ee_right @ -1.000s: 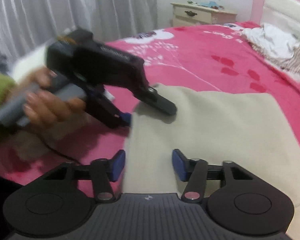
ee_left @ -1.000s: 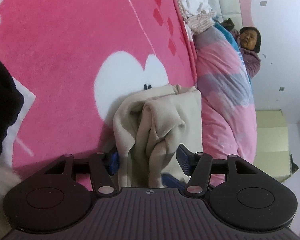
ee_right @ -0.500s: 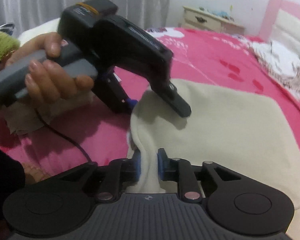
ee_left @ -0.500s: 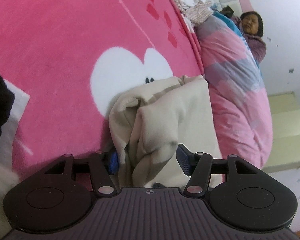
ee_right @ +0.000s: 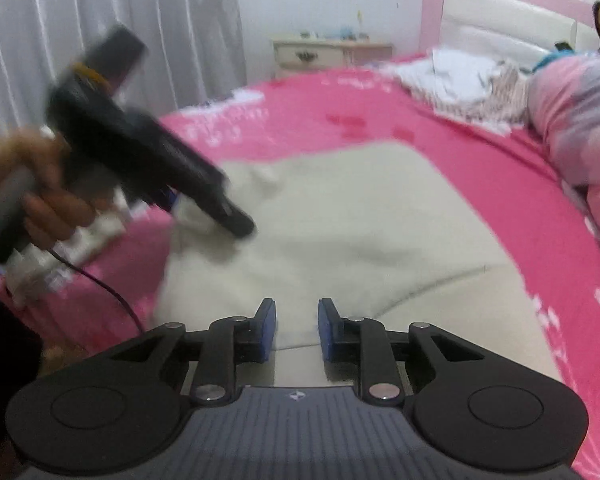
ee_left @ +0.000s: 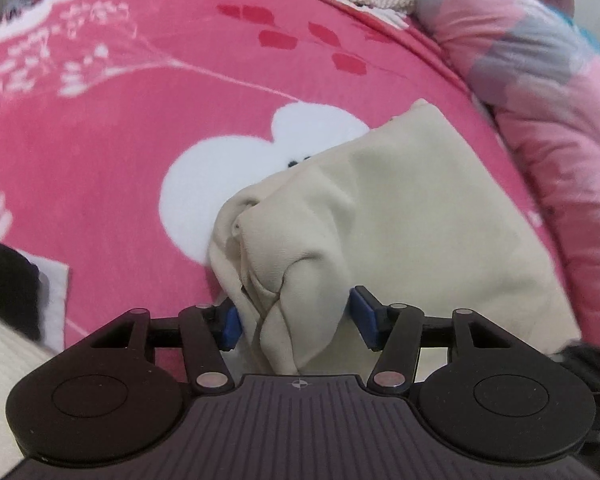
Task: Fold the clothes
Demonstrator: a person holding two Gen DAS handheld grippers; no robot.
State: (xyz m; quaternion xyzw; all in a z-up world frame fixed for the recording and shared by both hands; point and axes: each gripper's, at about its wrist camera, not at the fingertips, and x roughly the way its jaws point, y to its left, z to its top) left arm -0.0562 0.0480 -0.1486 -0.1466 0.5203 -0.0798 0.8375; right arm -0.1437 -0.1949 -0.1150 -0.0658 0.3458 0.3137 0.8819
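The bed [ee_left: 140,128] carries a pink printed cover; a second person lies along its far side under a quilt [ee_left: 548,92]. A pile of other laundry [ee_right: 464,84] sits near the headboard.

The cloth [ee_right: 364,220], a cream garment, lies on the cover, mostly flat, with one layer lapped over another along a crease near the right tool.

The left tool [ee_left: 296,316] has its jaws spread wide, with a bunched corner of the cloth between them; whether the pads bear on the fabric cannot be told. The right tool [ee_right: 296,330] has its jaws apart by a narrow gap, just over the near edge, pinching nothing.

Handling: the cloth appears soft, light and limp. It wrinkles and sags where gathered and will not hold shape unsupported. Take hold at corners or along a hem, gripping all layers together, and keep the edge taut between both tools to prevent bunching.
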